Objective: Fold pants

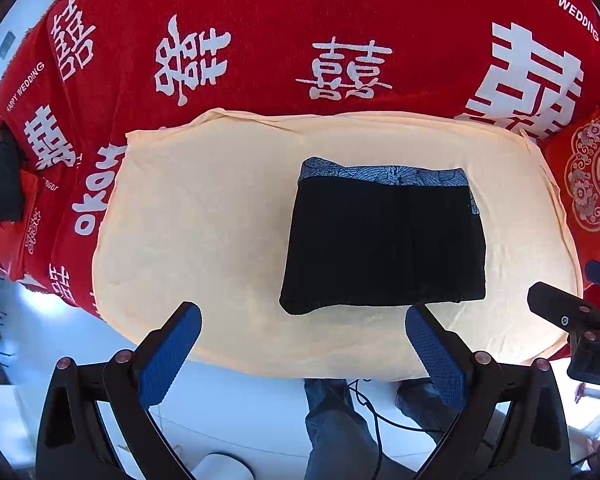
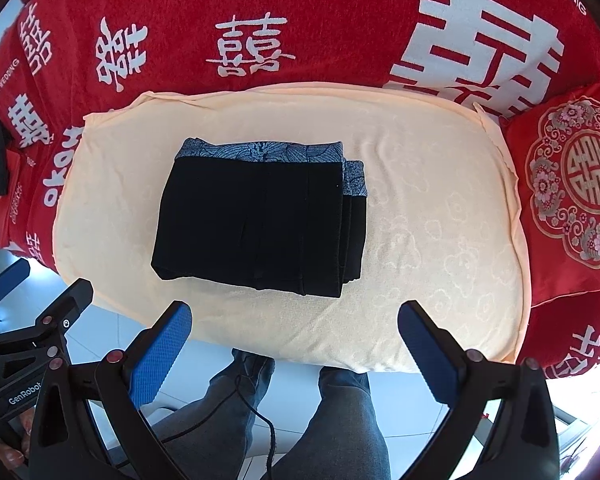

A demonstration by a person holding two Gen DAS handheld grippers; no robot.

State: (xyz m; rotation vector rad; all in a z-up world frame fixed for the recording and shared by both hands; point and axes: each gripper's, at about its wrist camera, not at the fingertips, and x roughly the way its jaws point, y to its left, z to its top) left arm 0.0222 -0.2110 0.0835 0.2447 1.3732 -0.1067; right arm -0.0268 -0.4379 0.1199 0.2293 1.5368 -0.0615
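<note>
Well, the pants (image 2: 260,216) are sitting folded on the cloth (image 2: 440,220); both grippers (image 1: 302,344) (image 2: 296,340) are hovering, jaws wide, empty — looking done.

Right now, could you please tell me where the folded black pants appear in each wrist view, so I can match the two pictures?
Left wrist: folded black pants lie right of centre on the cream cloth.
Right wrist: the pants lie left of centre on the same cloth.
Shared landmark: the patterned waistband along the pants' far edge.
</note>
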